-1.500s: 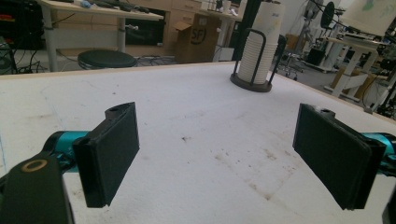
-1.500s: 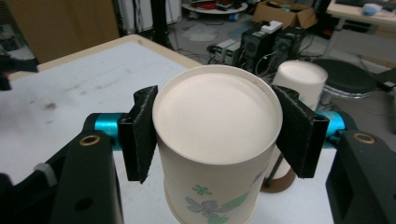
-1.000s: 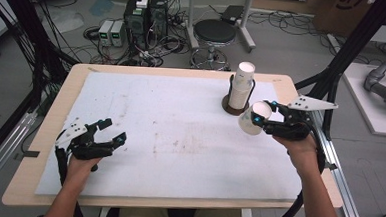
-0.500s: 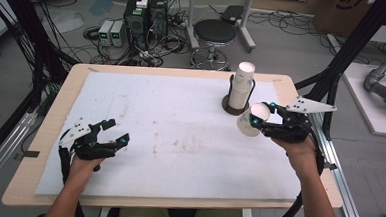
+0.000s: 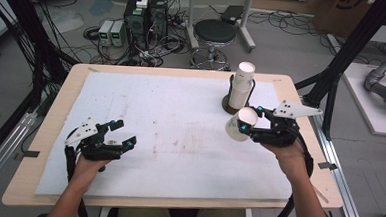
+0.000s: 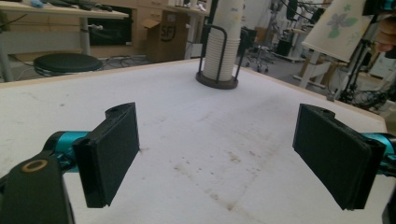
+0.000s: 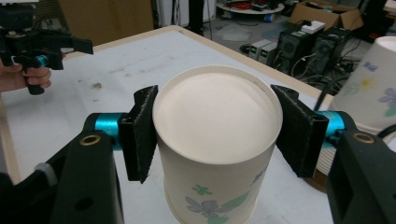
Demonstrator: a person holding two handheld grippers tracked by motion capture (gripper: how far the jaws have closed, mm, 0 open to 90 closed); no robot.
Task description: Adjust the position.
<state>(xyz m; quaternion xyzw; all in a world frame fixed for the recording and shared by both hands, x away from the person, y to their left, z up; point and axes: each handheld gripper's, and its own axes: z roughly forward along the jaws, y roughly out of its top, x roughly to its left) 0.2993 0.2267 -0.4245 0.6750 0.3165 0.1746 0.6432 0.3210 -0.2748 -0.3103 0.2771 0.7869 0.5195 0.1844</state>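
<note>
- High view: the right gripper (image 5: 250, 129) was held above the white mat (image 5: 169, 137) on the right side of the table (image 5: 56, 106), its jaws clamped on a paper cup (image 5: 241, 124).
- The cup was off the mat, tipped sideways with its flat bottom facing left and toward the camera.
- Cup holder (image 5: 240, 91) with a stack of paper cups (image 5: 242, 81) stood upright on the mat just behind the held cup, apart from it.
- Left gripper (image 5: 119, 134) was at the front left of the mat, well apart from the cup, jaws spread wide with nothing between them.
- Person's forearms came in from the bottom edge, one hand on each gripper.
- Right gripper view: both black pads pressed the cup (image 7: 217, 149) from either side near its closed bottom end; green and blue flower print showed on the wall.
- The other hand (image 7: 23, 77) with its gripper sat far off at the upper left.
- Left gripper view: the jaws stood far apart over the stained mat (image 6: 196, 140), whether touching it I cannot tell.
- The wire-frame holder with the stack (image 6: 219, 46) stood ahead; the held cup (image 6: 338, 28) showed at upper right, in the air.
- Black stool (image 5: 214, 33) and computer boxes (image 5: 146, 13) sat on the floor beyond the table.
</note>
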